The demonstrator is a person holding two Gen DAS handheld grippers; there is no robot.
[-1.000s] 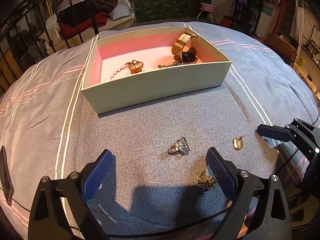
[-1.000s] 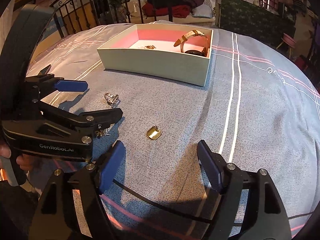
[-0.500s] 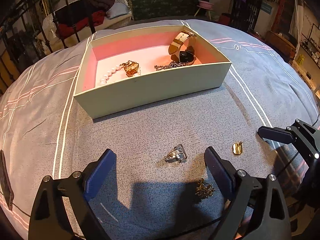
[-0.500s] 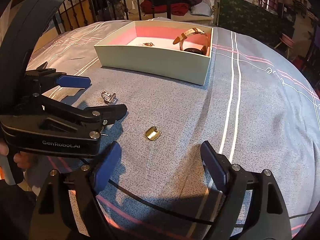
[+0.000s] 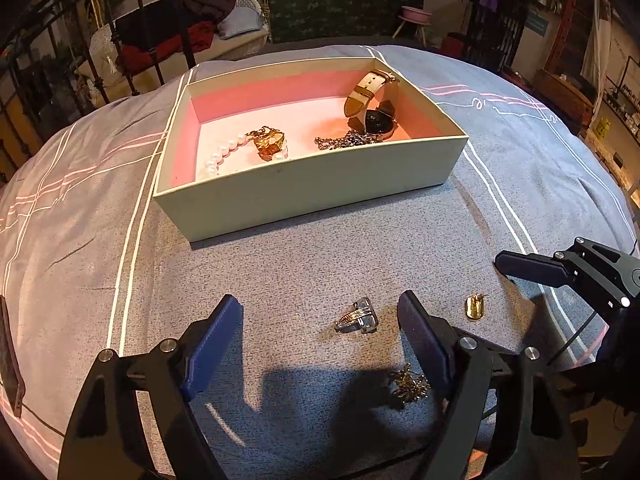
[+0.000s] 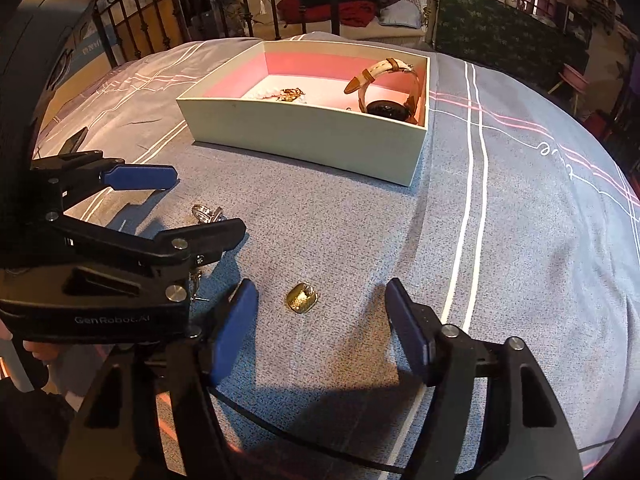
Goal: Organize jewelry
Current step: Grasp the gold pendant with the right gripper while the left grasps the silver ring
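Observation:
A cream box [image 5: 312, 188] with pink lining holds a pearl strand [image 5: 222, 154], gold pieces [image 5: 270, 142], a silver chain [image 5: 344, 142] and a watch [image 5: 376, 100]. On the grey bedspread lie a silver ring [image 5: 357, 317], a gold pendant [image 5: 475, 307] and a small gold ornament [image 5: 408, 386]. My left gripper [image 5: 320, 340] hovers over the ring, jaws closing, pads clear of it. My right gripper [image 6: 322, 332] hangs above the gold pendant [image 6: 301, 298], jaws closing, nothing pressed between them. The ring [image 6: 206, 213] shows beside the left gripper's fingers [image 6: 140, 176].
The bedspread [image 5: 520, 152] has white and pink stripes. A black iron bed frame [image 6: 168, 12] and a wicker seat with clothes [image 5: 180, 36] stand behind the box [image 6: 304, 132]. A dark flat object [image 5: 8, 360] lies at the bed's left edge. A hand [image 6: 36, 354] holds the left gripper.
Both grippers' jaws have narrowed. In the left wrist view the ring has slid slightly left, nearer the middle of the jaws; the right gripper has come closer to the pendant.

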